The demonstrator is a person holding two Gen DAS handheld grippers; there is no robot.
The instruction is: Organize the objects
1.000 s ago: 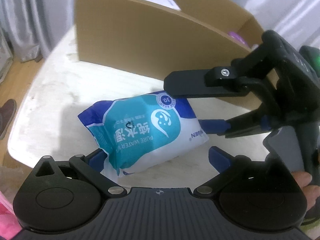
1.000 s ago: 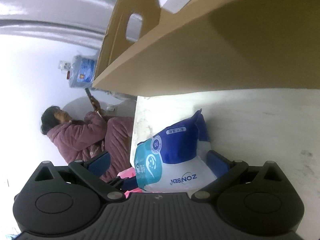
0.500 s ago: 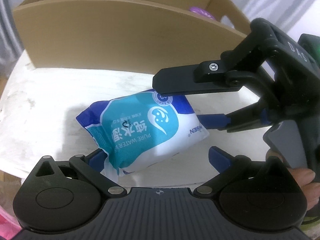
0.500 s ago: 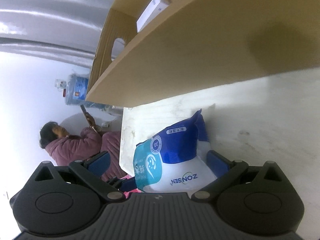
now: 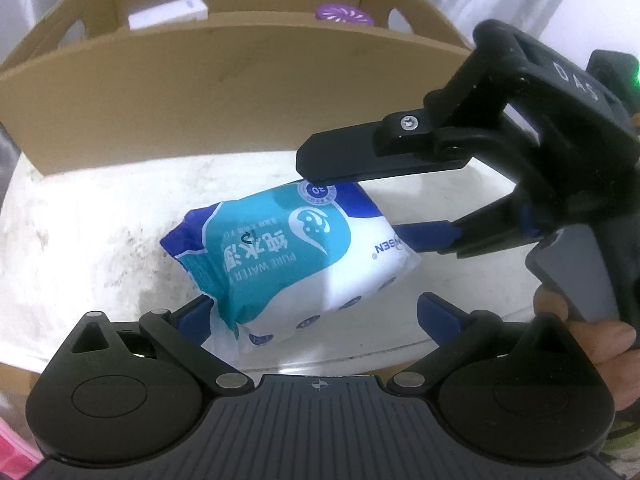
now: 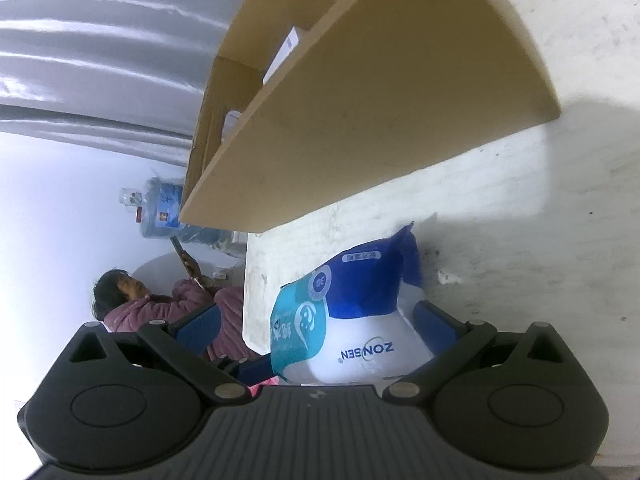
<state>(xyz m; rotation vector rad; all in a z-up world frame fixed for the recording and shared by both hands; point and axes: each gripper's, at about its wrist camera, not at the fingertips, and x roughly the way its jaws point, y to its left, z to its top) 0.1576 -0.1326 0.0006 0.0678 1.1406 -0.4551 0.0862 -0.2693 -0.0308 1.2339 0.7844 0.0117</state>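
A blue, teal and white pack of wet wipes (image 5: pixel 288 256) is held a little above the white table (image 5: pixel 88 248). My right gripper (image 5: pixel 352 204) is shut on the pack's right end, one finger over it and one under; the right wrist view shows the pack (image 6: pixel 352 320) between its pads. My left gripper (image 5: pixel 316 316) is open, its pads on either side of the pack's near end without squeezing it. A brown cardboard box (image 5: pixel 224 92) stands just behind.
Inside the box lie a white carton (image 5: pixel 168 14) and a purple round lid (image 5: pixel 344 14). A person in a mauve jacket (image 6: pixel 160 304) sits beyond the table's edge (image 6: pixel 246 304), near a blue water bottle (image 6: pixel 164 212).
The pack has come up off the table in my right gripper. The left view now looks over the box wall into the box.
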